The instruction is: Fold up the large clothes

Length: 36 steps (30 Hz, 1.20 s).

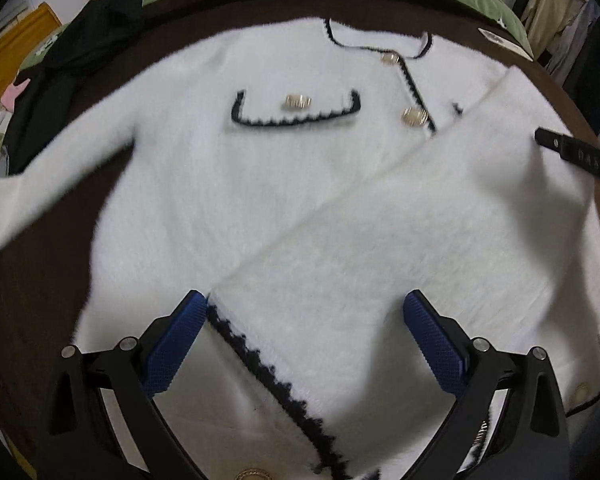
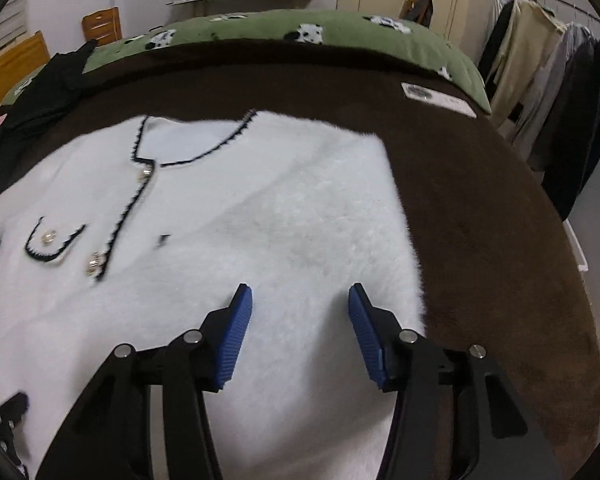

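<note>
Though motion-blurred, white cardigan [image 1: 228,184] cuff cut off, left gripper [image 1: 304,300] wide, right gripper [image 2: 300,292] parted, empty

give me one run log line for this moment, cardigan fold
item: white cardigan flat on brown blanket | fold: one sleeve laid across front, other sleeve out | left gripper: open, empty | right gripper: open, empty

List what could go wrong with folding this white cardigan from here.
1. The folded-over sleeve lies loose across the white cardigan; dragging could undo it.
2. The gold buttons may snag the open left hand-held gripper.
3. The other sleeve nears the brown blanket's edge and could slip off.
</note>
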Tool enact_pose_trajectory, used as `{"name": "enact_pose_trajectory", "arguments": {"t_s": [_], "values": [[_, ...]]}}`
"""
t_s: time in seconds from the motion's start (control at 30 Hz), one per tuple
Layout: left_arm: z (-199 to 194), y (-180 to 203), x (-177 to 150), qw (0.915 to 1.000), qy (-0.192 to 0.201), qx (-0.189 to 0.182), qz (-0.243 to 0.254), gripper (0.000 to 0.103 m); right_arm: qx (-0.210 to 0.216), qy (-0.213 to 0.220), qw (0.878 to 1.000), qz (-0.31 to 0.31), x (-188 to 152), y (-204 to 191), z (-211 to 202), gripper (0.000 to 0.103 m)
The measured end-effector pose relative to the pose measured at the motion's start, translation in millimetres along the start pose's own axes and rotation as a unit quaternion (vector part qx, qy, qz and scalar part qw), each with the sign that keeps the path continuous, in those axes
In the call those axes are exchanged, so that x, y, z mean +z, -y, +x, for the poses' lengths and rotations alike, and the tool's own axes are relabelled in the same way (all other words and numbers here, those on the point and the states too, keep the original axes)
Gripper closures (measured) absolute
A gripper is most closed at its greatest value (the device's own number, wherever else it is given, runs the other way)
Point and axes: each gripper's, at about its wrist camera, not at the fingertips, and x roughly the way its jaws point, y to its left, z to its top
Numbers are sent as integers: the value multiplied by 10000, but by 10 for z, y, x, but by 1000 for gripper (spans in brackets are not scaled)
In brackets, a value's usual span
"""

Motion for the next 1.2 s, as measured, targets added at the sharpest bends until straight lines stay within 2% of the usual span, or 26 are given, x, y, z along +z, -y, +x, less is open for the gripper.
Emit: {"name": "enact_pose_trajectory", "arguments": {"t_s": [0.2, 0.27, 0.53, 0.57, 0.67, 0.77, 0.97, 1.2], "values": [[64, -73, -94, 9997, 53, -166, -175, 5, -7, -57, 9999, -106, 19, -1, 266, 52], [69, -45, -98, 9998, 88, -119, -124, 5, 45, -70, 10000, -39, 45, 15, 312, 51], [62, -65, -71, 9998, -43, -134, -160, 5, -70, -128, 9999, 19, 83, -19, 313, 48], [68, -71, -59, 9997, -69, -153, -172, 5, -106, -144, 9998, 12, 91, -35, 299, 46], [74, -89, 5, 9995, -145, -197, -193, 5, -154, -144, 9998, -47, 129, -122, 192, 29], [14, -157, 93, 9995, -124, -209, -223, 6, -225, -34, 9993, -282, 174, -271, 5, 26], [-201, -554, 366, 9991, 201, -116, -342, 6, -49, 214, 9982, -550, 281, -666, -423, 18], [-413, -1333, 528, 9964, 521, 159, -644, 6, 234, 402, 9968, -658, 306, -1291, -745, 16]]}}
